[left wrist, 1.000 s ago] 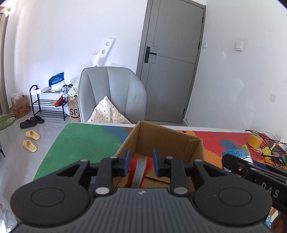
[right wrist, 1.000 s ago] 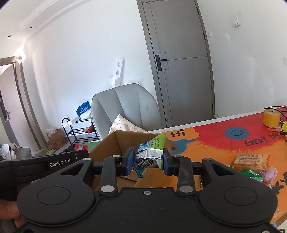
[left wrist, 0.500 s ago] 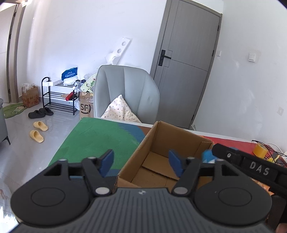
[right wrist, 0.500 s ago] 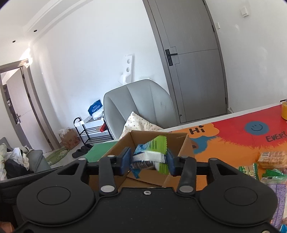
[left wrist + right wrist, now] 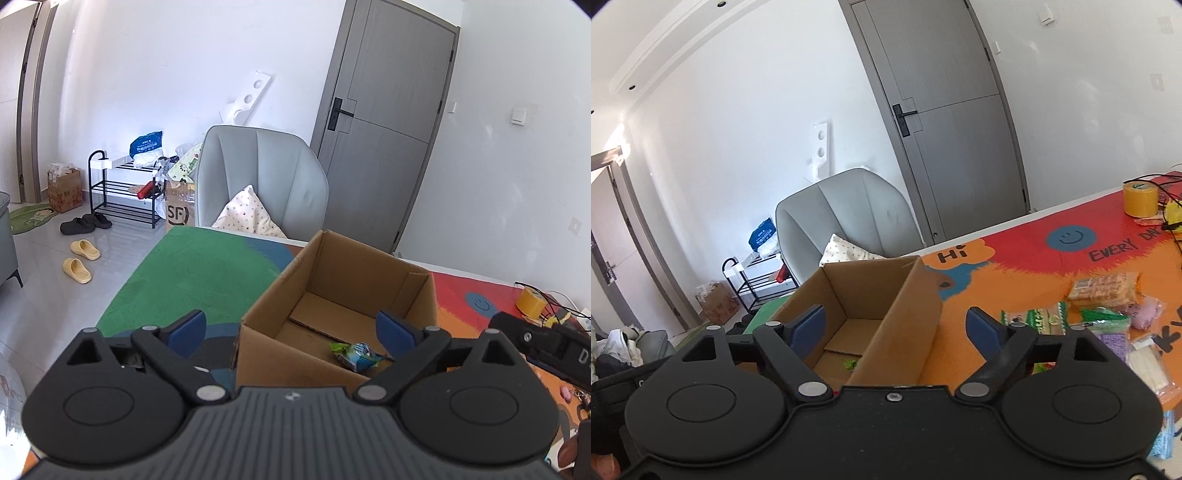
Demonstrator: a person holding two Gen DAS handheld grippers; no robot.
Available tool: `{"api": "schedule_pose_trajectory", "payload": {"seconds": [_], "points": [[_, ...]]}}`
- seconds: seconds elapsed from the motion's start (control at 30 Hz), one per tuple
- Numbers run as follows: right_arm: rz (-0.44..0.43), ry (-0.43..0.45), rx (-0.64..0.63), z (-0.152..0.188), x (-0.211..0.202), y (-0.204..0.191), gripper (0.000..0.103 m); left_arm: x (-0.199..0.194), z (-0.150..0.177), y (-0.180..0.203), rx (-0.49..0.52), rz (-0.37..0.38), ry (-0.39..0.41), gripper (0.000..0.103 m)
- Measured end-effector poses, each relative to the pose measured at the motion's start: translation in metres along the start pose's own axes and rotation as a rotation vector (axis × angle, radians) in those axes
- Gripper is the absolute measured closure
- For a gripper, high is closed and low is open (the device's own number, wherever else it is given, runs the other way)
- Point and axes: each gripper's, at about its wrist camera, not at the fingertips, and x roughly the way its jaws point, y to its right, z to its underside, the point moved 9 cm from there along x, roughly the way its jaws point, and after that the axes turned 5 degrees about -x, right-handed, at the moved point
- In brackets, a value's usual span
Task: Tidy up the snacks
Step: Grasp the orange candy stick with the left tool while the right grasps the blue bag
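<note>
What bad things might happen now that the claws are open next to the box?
1. The right gripper sits open right over the cardboard box wall; swinging toward the snack packets on the mat might knock the box.
2. The loose packets lie close together and overlap, so one grab might catch two or push some aside.
3. The left gripper hangs open above the green snack packet in the box and might crush it if lowered.

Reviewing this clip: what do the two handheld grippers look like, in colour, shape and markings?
Both match. The left gripper and right gripper have black bodies with two round discs, angled black linkage arms with silver pivot pins, and blue pads inside the jaws. The left body is ribbed dark grey. In the left view, the right gripper's side shows a white letter D. No cables or sleeves show.
</note>
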Motion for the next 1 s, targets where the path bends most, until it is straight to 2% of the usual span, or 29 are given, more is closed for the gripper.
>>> {"api": "schedule_pose_trajectory", "payload": {"seconds": [0.43, 0.83, 1.0], "points": [[0.078, 0.008, 0.014, 0.012, -0.043, 0.049, 0.000, -0.016, 0.025, 0.048, 0.071, 0.069, -0.026, 0.001], [0.168, 0.012, 0.030, 0.024, -0.081, 0.105, 0.000, -0.030, 0.053, 0.093, 0.138, 0.139, -0.043, 0.001], [0.211, -0.006, 0.038, 0.035, -0.091, 0.128, 0.000, -0.028, 0.066, 0.107, 0.137, 0.167, -0.061, 0.001]]}}
